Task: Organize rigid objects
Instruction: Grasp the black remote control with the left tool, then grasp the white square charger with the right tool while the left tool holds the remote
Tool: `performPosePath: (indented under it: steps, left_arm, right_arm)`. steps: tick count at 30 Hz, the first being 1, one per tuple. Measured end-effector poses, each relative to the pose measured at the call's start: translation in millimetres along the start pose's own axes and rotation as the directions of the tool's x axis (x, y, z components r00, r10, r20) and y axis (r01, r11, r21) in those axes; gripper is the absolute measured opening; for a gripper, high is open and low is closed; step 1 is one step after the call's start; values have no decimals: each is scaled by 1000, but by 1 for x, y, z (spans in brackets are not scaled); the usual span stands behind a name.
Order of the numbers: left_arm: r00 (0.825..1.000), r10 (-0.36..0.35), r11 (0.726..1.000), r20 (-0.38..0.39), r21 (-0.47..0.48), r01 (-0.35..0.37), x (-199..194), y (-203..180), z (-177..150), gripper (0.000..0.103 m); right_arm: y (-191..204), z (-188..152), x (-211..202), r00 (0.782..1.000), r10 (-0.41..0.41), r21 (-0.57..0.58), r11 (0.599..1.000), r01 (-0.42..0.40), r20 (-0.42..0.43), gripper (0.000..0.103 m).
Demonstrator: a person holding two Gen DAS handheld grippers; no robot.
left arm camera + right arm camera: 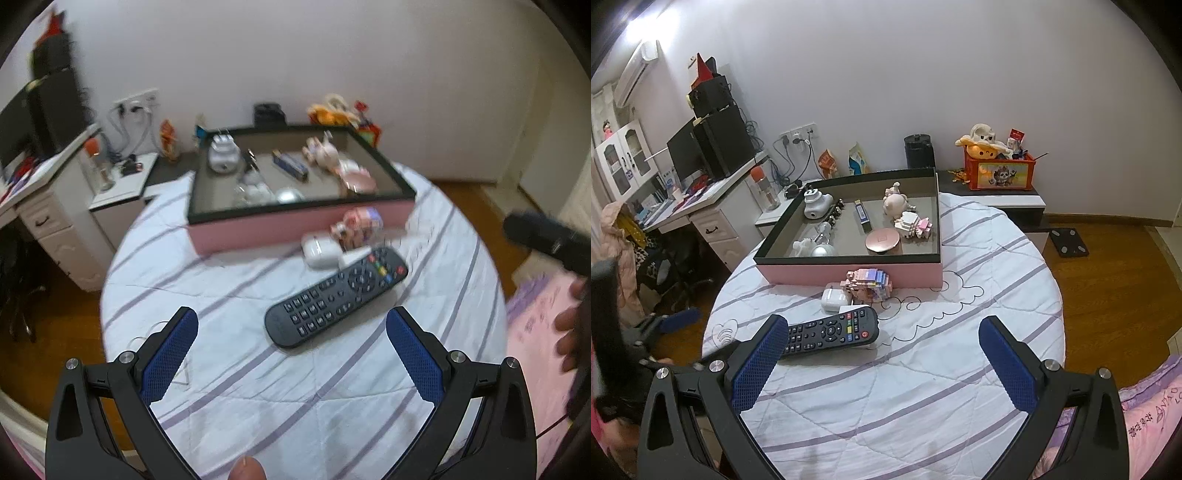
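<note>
Blur smears the left wrist view. Left gripper (291, 328) and right gripper (882, 339) both hold jaws apart, empty; the right's left finger hides part of the remote (834, 334) on the table (923, 387), near the pink tray (849, 275).

i see a round bed (923, 387) under a white striped quilt. pink tray (849, 275) sits at its far edge. directly before the tray: white earbud case (833, 300) touching a pink block figure (868, 284); black remote (831, 334) nearer centre.
</note>
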State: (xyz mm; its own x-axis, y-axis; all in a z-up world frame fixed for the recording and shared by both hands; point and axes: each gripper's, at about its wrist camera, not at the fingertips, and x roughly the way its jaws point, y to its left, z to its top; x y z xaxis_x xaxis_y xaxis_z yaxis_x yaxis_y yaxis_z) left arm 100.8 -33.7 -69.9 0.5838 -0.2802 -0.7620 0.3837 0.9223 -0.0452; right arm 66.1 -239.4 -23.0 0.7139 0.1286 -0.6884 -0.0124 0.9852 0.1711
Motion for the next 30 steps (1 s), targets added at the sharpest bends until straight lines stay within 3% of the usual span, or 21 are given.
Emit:
performPosePath:
  steps: [12, 21, 22, 24, 27, 30]
  left_arm:
    - [994, -41, 986, -97, 154, 56, 75, -14, 4, 103]
    - [979, -101, 924, -177, 347, 159, 116, -31, 12, 102]
    - [976, -122, 924, -179, 338, 178, 117, -29, 13, 100]
    - [966, -179, 922, -185, 311, 230, 114, -28, 16, 75]
    - [957, -222, 907, -189, 321, 274, 108, -35, 15, 51]
    - [961, -213, 906, -175, 332, 261, 103, -40, 10, 47]
  right_arm:
    - [-13, 1, 25, 998, -40, 23, 999, 41, -47, 103]
    - [-20, 3, 40, 995, -62, 29, 998, 64, -73, 103]
    - [-20, 3, 41, 995, -63, 28, 997, 65, -75, 103]
    - [-21, 3, 41, 995, -67, 28, 997, 69, -76, 103]
    - [-22, 4, 43, 994, -72, 33, 997, 75, -79, 103]
    - [-22, 4, 44, 994, -70, 30, 997, 72, -80, 103]
